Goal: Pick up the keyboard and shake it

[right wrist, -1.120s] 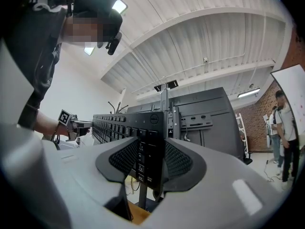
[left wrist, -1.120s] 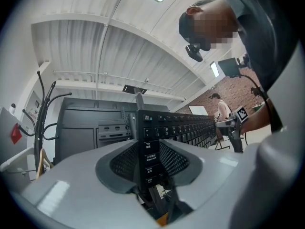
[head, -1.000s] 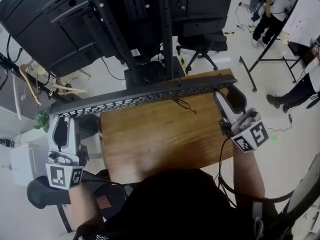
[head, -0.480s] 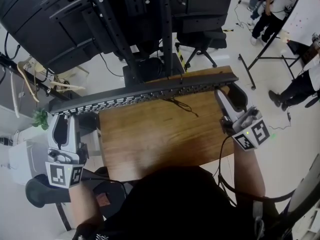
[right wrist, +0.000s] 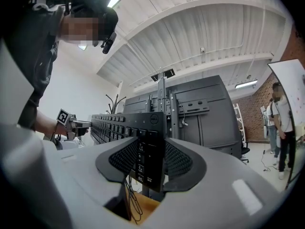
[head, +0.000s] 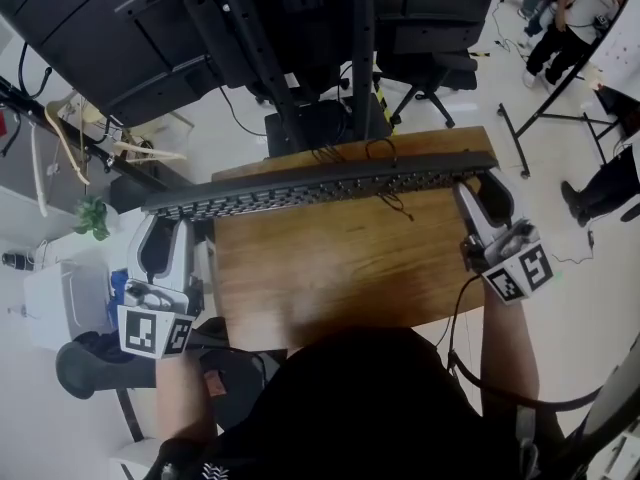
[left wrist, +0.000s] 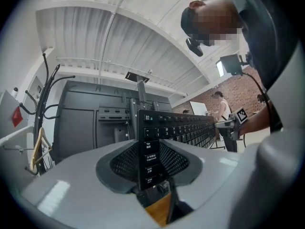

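Keyboard is off the tabletop, held above its far edge. The long axis runs left to right along that edge.

Left gripper pinches the keyboard's left end just beyond the tabletop's left side. Right gripper pinches the right end above the far right corner.

Both holds sit at the ends, with the span between unsupported. Judgement: any shake must move both grippers together.

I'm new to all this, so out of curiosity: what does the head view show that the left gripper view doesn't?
Head view only: the marker cube on the left gripper, and an office chair. Left gripper view only: the ceiling, and its pads pressed on the keyboard's end keys. Both: the keyboard, the right gripper, the wooden table.
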The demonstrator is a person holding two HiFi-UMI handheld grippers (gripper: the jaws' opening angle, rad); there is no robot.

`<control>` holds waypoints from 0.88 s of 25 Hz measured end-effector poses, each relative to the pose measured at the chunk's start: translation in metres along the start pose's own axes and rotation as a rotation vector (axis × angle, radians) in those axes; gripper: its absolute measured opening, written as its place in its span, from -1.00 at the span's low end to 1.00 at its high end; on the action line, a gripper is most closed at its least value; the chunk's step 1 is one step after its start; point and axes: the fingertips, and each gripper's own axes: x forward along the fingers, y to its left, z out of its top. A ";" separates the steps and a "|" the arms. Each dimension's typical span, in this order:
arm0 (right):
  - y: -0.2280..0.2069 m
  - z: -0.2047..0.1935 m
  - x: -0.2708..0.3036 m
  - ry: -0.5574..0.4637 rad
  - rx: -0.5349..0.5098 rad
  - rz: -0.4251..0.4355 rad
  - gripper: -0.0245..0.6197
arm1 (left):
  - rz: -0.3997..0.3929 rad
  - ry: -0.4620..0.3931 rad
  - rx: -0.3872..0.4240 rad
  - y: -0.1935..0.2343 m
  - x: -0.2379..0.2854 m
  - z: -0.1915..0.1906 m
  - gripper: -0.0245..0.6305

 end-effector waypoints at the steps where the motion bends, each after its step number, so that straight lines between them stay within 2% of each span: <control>1: -0.001 -0.008 0.000 0.015 0.012 -0.001 -0.40 | -0.003 0.017 -0.007 -0.001 0.001 -0.006 -0.53; 8: -0.009 -0.051 -0.001 0.102 0.062 -0.008 -0.40 | -0.009 0.114 -0.069 -0.008 0.000 -0.054 -0.53; 22: -0.007 -0.140 -0.018 0.264 0.189 -0.016 -0.39 | -0.027 0.269 -0.141 -0.021 -0.003 -0.130 -0.52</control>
